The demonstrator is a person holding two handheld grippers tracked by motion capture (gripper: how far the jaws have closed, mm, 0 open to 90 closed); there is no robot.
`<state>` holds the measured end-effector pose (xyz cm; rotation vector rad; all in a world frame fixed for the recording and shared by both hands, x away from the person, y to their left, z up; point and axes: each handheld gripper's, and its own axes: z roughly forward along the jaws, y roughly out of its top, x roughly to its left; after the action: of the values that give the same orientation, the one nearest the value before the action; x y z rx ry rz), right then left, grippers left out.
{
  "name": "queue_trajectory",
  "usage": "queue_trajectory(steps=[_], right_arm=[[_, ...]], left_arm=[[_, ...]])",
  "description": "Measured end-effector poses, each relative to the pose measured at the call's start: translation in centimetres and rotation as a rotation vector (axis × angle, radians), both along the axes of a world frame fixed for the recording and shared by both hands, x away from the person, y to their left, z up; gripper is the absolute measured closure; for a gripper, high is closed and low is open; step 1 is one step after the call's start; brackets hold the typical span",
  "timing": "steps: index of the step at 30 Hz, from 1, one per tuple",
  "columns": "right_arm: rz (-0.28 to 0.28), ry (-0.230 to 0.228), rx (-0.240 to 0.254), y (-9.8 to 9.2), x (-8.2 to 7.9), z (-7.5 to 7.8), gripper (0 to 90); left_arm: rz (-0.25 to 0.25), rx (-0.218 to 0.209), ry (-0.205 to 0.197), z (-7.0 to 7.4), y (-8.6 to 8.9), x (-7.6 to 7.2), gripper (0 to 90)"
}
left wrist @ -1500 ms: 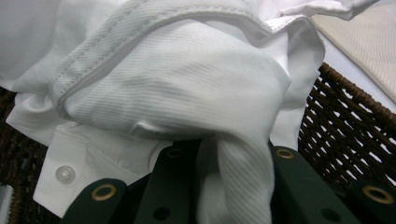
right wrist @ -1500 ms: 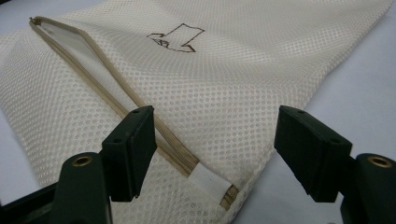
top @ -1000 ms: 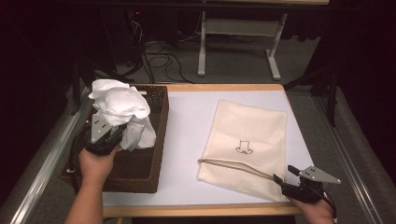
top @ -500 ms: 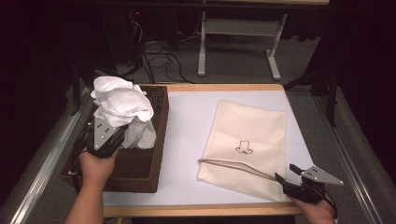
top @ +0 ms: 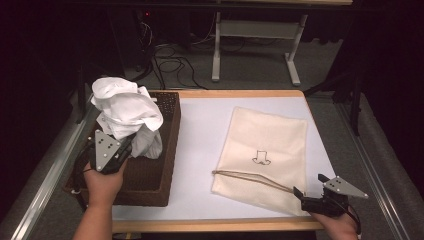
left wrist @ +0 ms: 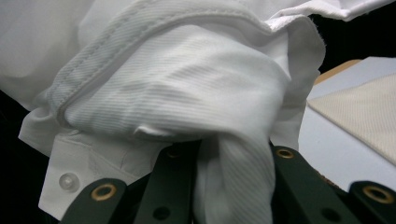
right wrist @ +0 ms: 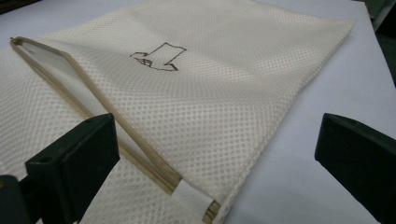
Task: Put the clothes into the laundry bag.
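A crumpled white shirt hangs over the brown wicker basket at the table's left. My left gripper is shut on its lower folds; in the left gripper view the cloth is pinched between the jaws of that gripper. A cream mesh bag with a small drawn figure lies flat on the right half of the table. My right gripper sits at the bag's near corner. Its jaws have just been opening and now stand wide apart, with the bag's tan-edged corner lying between them untouched.
The white tabletop has a wooden front edge and metal rails along both sides. Beyond the far edge are dark floor, cables and a white desk frame. Bare surface lies between the basket and the bag.
The left gripper has lifted the shirt slightly higher over the basket. The right gripper's jaws have spread wider around the bag's corner; that hand stayed in place.
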<state>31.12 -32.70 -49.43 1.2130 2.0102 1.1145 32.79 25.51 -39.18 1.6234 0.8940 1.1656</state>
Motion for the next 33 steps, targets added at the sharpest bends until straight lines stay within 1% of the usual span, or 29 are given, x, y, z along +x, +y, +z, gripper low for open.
queue_trajectory(steps=[1,2,7,8,9,10,14,15,16,17,18,19,23,25,26,27,28,29,31,32,33], right_arm=[[-0.003,0.000,0.002,-0.1,0.0,0.0,0.2],[-0.003,-0.003,0.000,-0.2,0.1,0.0,0.2],[-0.017,-0.007,0.006,-0.4,0.0,0.0,0.2],[-0.019,-0.004,0.008,-0.4,0.1,-0.1,0.2],[-0.020,-0.001,0.006,-0.4,0.1,-0.1,0.2],[-0.019,0.000,0.005,-0.4,0.2,-0.2,0.2],[-0.017,0.009,0.008,-0.4,0.2,-0.2,0.3],[-0.017,0.008,0.007,-0.3,0.2,-0.2,0.3],[-0.016,0.006,0.006,-0.3,0.2,-0.2,0.3],[-0.013,0.002,0.004,-0.3,0.2,-0.2,0.3],[-0.012,0.002,0.003,-0.3,0.1,-0.1,0.3],[-0.011,0.002,0.002,-0.3,0.1,-0.1,0.3],[-0.011,-0.003,0.003,-0.2,0.1,0.0,0.3],[-0.009,-0.002,0.002,-0.2,0.1,-0.1,0.3],[-0.009,-0.001,0.002,-0.2,0.1,-0.1,0.3],[-0.010,-0.001,0.001,-0.2,0.1,-0.1,0.3],[-0.010,-0.001,0.001,-0.2,0.1,-0.1,0.3],[-0.010,-0.002,0.002,-0.2,0.1,-0.1,0.3],[-0.009,0.001,0.003,-0.2,0.1,-0.1,0.3],[-0.009,0.001,0.003,-0.2,0.1,-0.1,0.3],[-0.006,-0.001,-0.001,-0.2,0.1,-0.1,0.4]], left_arm=[[-0.001,-0.007,-0.015,0.3,0.1,-0.1,77.7],[-0.001,-0.007,-0.015,0.3,0.1,-0.1,77.8],[0.000,-0.015,-0.055,1.5,0.1,-0.4,77.8],[0.000,-0.015,-0.055,1.5,0.1,-0.4,77.7],[0.000,-0.021,-0.075,2.1,0.0,-0.6,77.7],[0.000,-0.020,-0.085,2.3,0.0,-0.7,77.7],[-0.004,-0.020,-0.117,3.6,0.0,-1.0,77.7],[-0.005,-0.022,-0.127,3.9,0.0,-1.1,77.7],[-0.005,-0.022,-0.127,3.9,0.0,-1.1,77.7],[-0.010,-0.023,-0.141,4.4,-0.2,-1.3,77.7],[-0.010,-0.024,-0.148,4.7,-0.3,-1.4,77.7],[-0.015,-0.027,-0.155,5.0,-0.4,-1.5,77.7],[-0.034,-0.017,-0.192,6.1,-1.2,-2.0,77.7],[-0.049,-0.024,-0.210,6.7,-1.6,-2.3,77.7],[-0.049,-0.024,-0.210,6.7,-1.6,-2.3,77.7],[-0.065,-0.031,-0.228,7.2,-2.1,-2.5,77.7],[-0.065,-0.031,-0.228,7.2,-2.1,-2.5,77.7],[-0.083,-0.039,-0.243,7.7,-2.5,-2.7,77.7],[-0.104,-0.048,-0.253,8.1,-3.1,-2.9,77.6],[-0.104,-0.048,-0.253,8.1,-3.1,-2.9,77.7],[-0.121,-0.057,-0.255,8.3,-3.4,-2.9,77.6]])
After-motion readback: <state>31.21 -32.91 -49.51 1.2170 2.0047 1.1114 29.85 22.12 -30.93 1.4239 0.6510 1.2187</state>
